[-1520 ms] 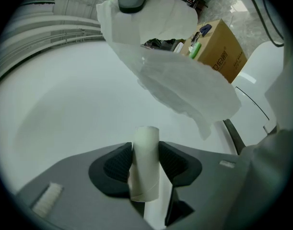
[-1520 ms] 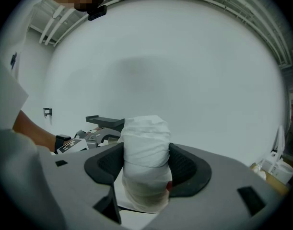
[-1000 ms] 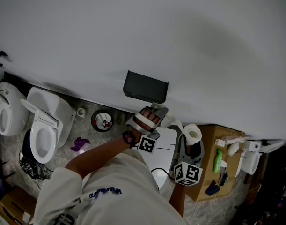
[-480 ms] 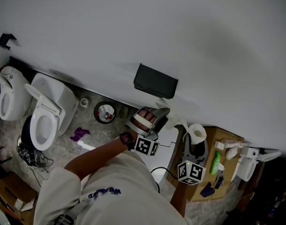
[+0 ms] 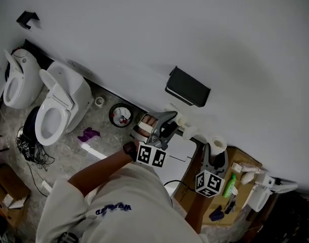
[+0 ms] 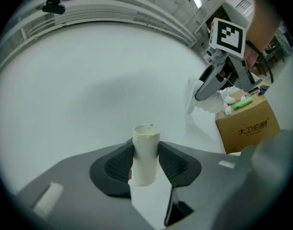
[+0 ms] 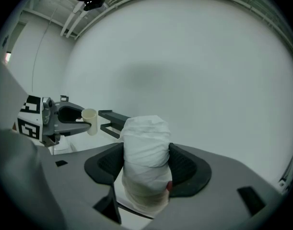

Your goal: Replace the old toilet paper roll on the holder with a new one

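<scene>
- The empty cardboard tube (image 6: 146,143) is seen clamped between the jaws of the left gripper (image 6: 146,164), just beside the black holder (image 5: 187,87) on the white wall (image 5: 144,29).
- The new toilet paper roll (image 7: 145,143) is seen gripped by the right gripper (image 7: 146,169), over the cardboard box (image 5: 235,158), apart from the holder.

Head view: you are looking steeply down over your own shoulders, the wall (image 5: 205,29) filling the upper frame. Left gripper view: the camera is riding close behind its jaws, facing that wall and catching the right gripper (image 6: 200,94) at upper right. Right gripper view: likewise, catching the left gripper (image 7: 81,118) at centre left.
</scene>
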Motion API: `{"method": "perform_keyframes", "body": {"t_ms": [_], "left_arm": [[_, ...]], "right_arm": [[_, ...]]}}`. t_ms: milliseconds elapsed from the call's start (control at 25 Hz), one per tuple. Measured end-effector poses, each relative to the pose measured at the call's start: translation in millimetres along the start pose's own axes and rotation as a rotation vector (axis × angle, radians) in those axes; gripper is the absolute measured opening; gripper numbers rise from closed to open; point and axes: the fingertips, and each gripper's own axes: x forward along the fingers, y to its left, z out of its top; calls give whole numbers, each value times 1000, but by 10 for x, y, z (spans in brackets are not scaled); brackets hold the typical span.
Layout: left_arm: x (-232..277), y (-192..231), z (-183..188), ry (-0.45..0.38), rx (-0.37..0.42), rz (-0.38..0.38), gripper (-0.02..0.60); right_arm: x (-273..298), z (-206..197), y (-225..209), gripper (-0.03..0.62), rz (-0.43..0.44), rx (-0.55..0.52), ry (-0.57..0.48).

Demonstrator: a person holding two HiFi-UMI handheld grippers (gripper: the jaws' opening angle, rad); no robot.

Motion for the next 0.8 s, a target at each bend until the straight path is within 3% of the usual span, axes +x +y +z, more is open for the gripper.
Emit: {"method": "perform_keyframes", "body": {"t_ms": [360,480,600,800], "left_arm": [[-358,597,-362,57,-9,136,170],[-487,745,-415,37,-87,141,170],[-665,866,-446,-6,-214,155,170],[-962,970,-605,-5,-367,183,170]], "right_arm": [[209,-86,240,284,18,-252,51],[249,-91,306,284,9,-382,79],[276,-109,360,284,-2,-526,106],[400,-186,389,284,-39,-739,143]]}}
